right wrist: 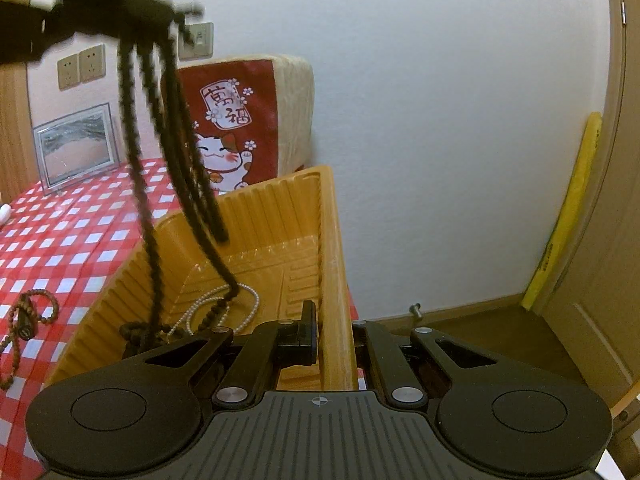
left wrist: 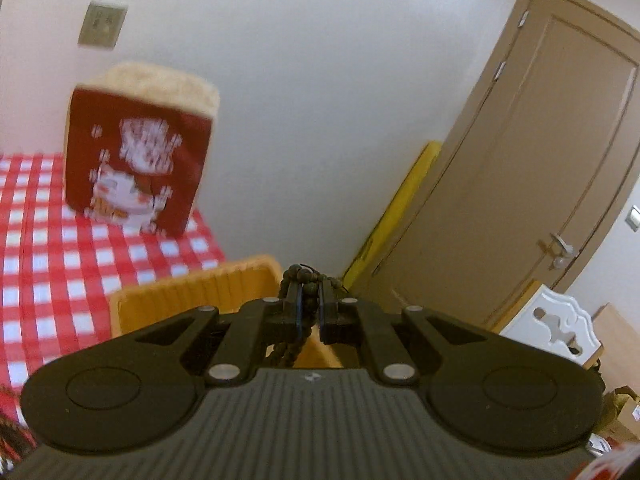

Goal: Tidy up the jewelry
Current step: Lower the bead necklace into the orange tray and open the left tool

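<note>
A red-and-white checked tablecloth (right wrist: 72, 248) is spread under an orange ribbed plastic tray (right wrist: 280, 200), whose right wall is clamped between the closed jaws of the right gripper (right wrist: 334, 340). A long dark wooden bead necklace (right wrist: 172, 160) is pinched by the left gripper (left wrist: 310, 300) and hangs near-vertically in looped strands, its lower end reaching the tray floor beside a white pearl strand (right wrist: 224, 304).

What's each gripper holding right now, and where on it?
Left gripper: dark bead strand, pinched at its top, loops hanging into the tray. Right gripper: orange tray, by its right wall.
</note>
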